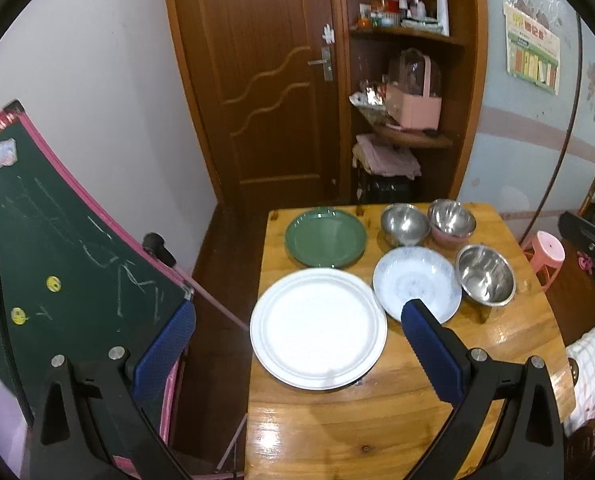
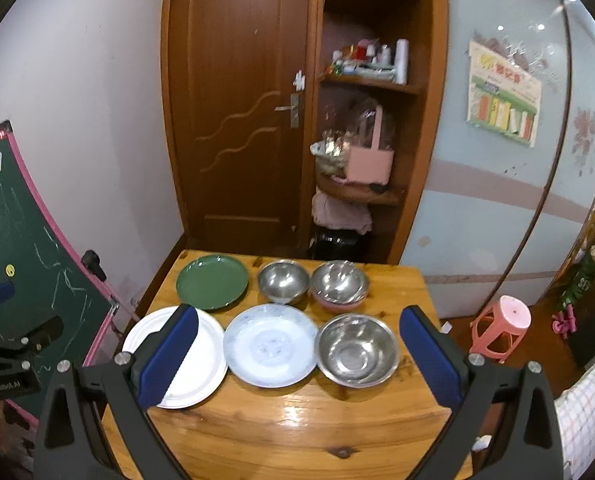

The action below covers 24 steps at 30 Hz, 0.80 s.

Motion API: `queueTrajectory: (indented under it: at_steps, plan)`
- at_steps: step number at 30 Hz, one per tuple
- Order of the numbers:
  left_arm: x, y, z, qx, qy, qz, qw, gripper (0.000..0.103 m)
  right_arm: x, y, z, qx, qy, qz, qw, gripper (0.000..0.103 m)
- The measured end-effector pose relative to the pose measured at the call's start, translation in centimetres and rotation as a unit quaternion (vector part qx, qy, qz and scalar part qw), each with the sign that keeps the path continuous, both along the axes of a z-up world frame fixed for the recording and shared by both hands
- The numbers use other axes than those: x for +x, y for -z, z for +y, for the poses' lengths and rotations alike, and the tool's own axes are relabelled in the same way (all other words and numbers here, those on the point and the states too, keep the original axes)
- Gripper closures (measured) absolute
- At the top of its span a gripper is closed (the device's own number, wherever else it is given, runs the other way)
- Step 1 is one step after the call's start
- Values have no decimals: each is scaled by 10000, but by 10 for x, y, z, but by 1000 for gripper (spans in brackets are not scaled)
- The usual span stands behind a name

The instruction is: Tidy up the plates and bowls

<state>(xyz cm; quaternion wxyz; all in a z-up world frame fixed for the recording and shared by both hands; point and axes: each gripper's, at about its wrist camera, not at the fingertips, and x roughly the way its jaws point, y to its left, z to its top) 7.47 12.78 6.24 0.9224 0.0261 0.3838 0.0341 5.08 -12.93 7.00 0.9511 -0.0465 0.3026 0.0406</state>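
Observation:
On the wooden table (image 1: 377, 420) lie a white plate (image 1: 317, 328) near the left edge, a green plate (image 1: 325, 236) behind it and a pale blue plate (image 1: 415, 280) in the middle. Three steel bowls stand to the right: one (image 1: 485, 274) at the front, one (image 1: 403, 224) at the back, and one (image 1: 451, 220) nested in a pink bowl (image 2: 337, 304). My left gripper (image 1: 297, 308) hovers open above the white plate, holding nothing. My right gripper (image 2: 299, 314) is open above the pale blue plate (image 2: 269, 344), between the white plate (image 2: 205, 360) and the front steel bowl (image 2: 357, 350).
A green chalkboard (image 1: 57, 260) leans close to the table's left edge. A brown door (image 1: 265, 80) and a cluttered corner shelf (image 1: 409, 92) stand behind the table. A pink stool (image 2: 501, 328) is on the floor to the right, and checked cloth (image 2: 585, 412) shows at the right edge.

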Motion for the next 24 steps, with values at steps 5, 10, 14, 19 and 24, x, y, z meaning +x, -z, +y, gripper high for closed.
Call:
queueTrajectory:
  at_steps: [5, 10, 14, 19, 24]
  plan:
    - [18, 31, 15, 23, 40, 164, 9999, 1, 18, 30, 22, -17, -174, 407, 9990, 3]
    - [42, 64, 39, -219, 45, 370, 9991, 1, 42, 71, 40, -57, -238, 953, 9952, 13]
    - [61, 93, 46, -48, 105, 554, 9984, 1, 62, 109, 50, -10, -221, 1512, 9883, 17]
    - [82, 139, 58, -185, 230, 1019, 9944, 2, 79, 156, 60, 187, -265, 2174, 9755, 18]
    - [105, 174, 76, -367, 152, 1439, 9888, 6, 90, 193, 71, 359, -341, 2655, 9628, 19]
